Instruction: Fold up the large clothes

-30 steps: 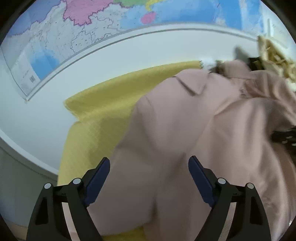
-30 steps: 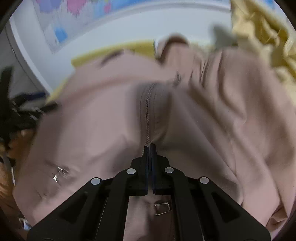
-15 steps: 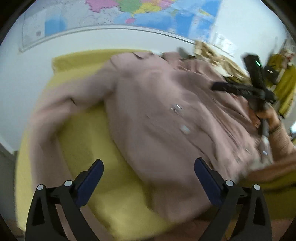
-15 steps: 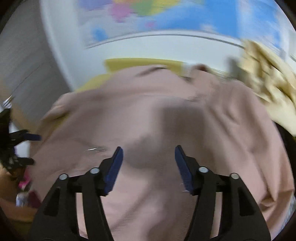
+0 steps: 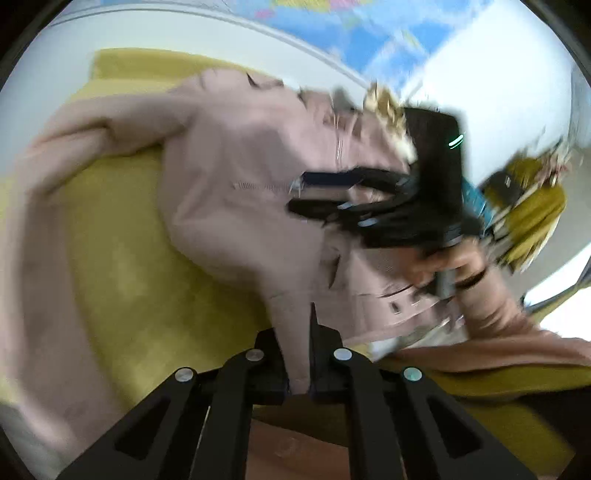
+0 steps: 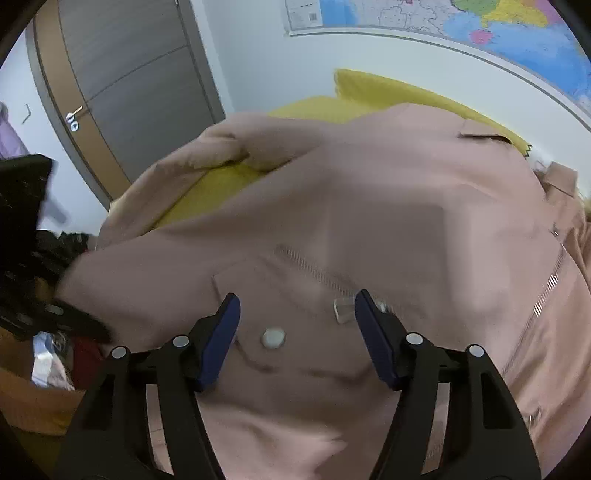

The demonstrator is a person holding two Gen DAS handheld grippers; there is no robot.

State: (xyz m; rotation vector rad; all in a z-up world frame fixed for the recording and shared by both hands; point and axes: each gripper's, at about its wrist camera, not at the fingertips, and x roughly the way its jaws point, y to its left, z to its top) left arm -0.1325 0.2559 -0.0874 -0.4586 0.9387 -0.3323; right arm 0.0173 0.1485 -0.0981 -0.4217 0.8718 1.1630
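A large dusty-pink jacket with zippers and snap buttons lies spread on a yellow cloth-covered table. My left gripper is shut on a fold of the jacket's hem at the near edge. My right gripper is open and hovers just above the jacket, over a snap button and a zipper pocket. The right gripper also shows in the left wrist view, open above the jacket's middle.
A wall map hangs behind the table. A grey door with a brown frame stands at the left. A pale yellow garment pile lies at the table's far end. Yellow clothes hang at the right.
My left gripper was open and has closed on the jacket's hem. My right gripper let go of the zipper edge, opened, and now hovers over the jacket's front.
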